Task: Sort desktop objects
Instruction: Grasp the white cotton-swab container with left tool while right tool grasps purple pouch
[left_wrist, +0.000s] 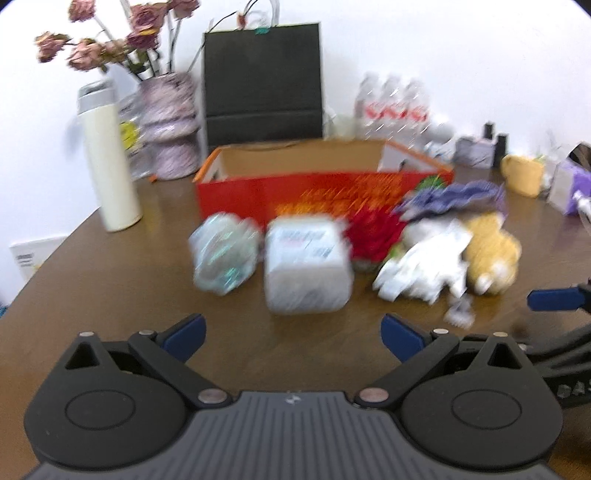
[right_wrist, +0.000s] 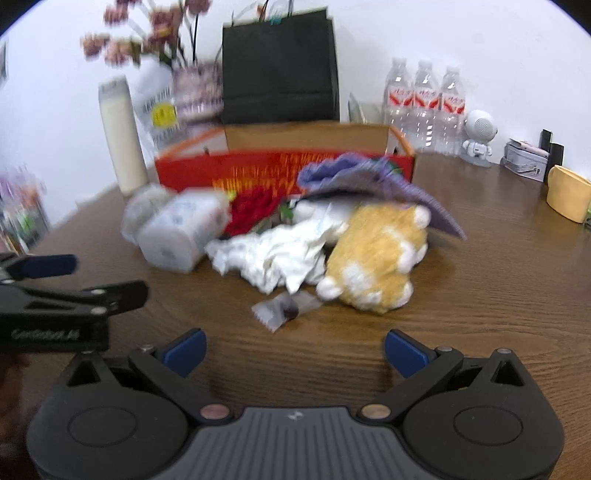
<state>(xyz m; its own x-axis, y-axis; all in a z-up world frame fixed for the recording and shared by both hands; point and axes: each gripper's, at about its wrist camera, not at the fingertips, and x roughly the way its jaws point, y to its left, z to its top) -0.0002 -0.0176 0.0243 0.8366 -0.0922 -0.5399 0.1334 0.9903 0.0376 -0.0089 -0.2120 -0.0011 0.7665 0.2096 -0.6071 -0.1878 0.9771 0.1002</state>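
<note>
A pile of objects lies on the brown table in front of an open red cardboard box (left_wrist: 295, 188) (right_wrist: 258, 170). It holds a white tissue pack (left_wrist: 306, 266) (right_wrist: 181, 232), a shiny plastic-wrapped bundle (left_wrist: 223, 253), a red item (left_wrist: 369, 232) (right_wrist: 255, 210), crumpled white paper (left_wrist: 421, 266) (right_wrist: 273, 258), a yellow-and-white plush toy (left_wrist: 491, 254) (right_wrist: 376, 262), a purple cloth (left_wrist: 450, 195) (right_wrist: 365, 177) and a small clear packet (right_wrist: 286, 310). My left gripper (left_wrist: 293, 336) is open and empty, short of the tissue pack. My right gripper (right_wrist: 295, 350) is open and empty, short of the packet.
A cream bottle (left_wrist: 107, 162) (right_wrist: 120, 136), a vase of dried flowers (left_wrist: 170, 125), a black paper bag (left_wrist: 262, 81) (right_wrist: 279, 66), three water bottles (right_wrist: 424, 107), a white toy robot (right_wrist: 478, 136) and a yellow cup (right_wrist: 567, 192) stand along the back.
</note>
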